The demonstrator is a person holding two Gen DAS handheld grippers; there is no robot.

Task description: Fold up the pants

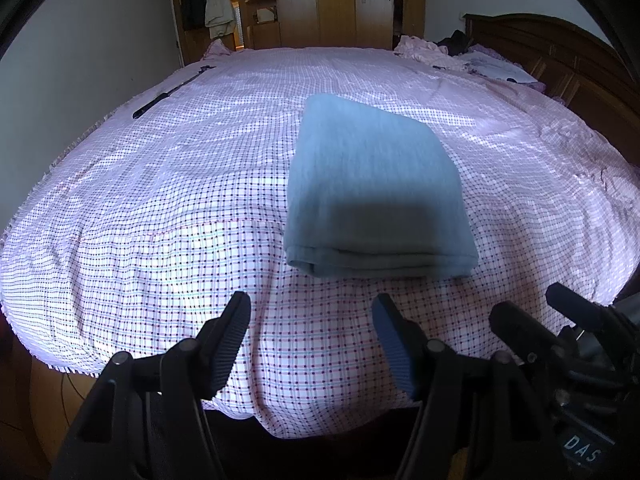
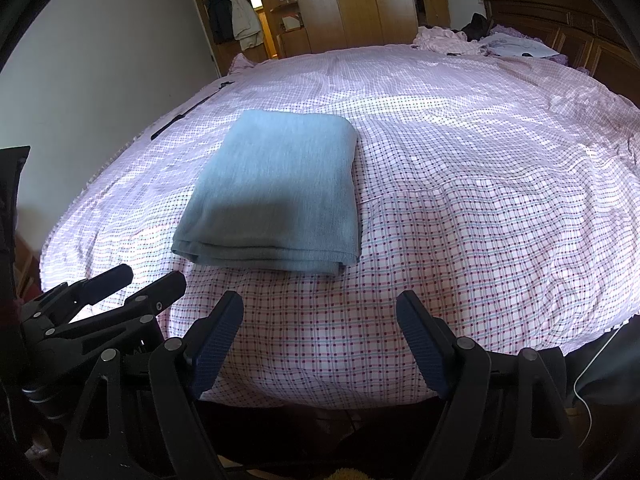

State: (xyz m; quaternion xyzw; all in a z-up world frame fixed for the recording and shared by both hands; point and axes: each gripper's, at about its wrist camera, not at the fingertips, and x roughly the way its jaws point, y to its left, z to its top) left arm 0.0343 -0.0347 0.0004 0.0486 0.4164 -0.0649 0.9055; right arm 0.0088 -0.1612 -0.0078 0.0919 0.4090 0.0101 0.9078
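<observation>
Grey-blue pants (image 1: pixel 376 184) lie folded into a thick rectangle on the pink checked bedspread (image 1: pixel 160 220), their layered edge facing me; my left gripper (image 1: pixel 312 312) hangs just short of that edge, its jaws spread and holding nothing; my right gripper (image 2: pixel 320 312) sits beside it, jaws likewise apart and empty, the pants (image 2: pixel 276 192) ahead and to its left; crumpled clothes (image 2: pixel 460 40) lie by the wooden headboard (image 2: pixel 560 16); a wardrobe (image 1: pixel 336 0) stands beyond the bed.
</observation>
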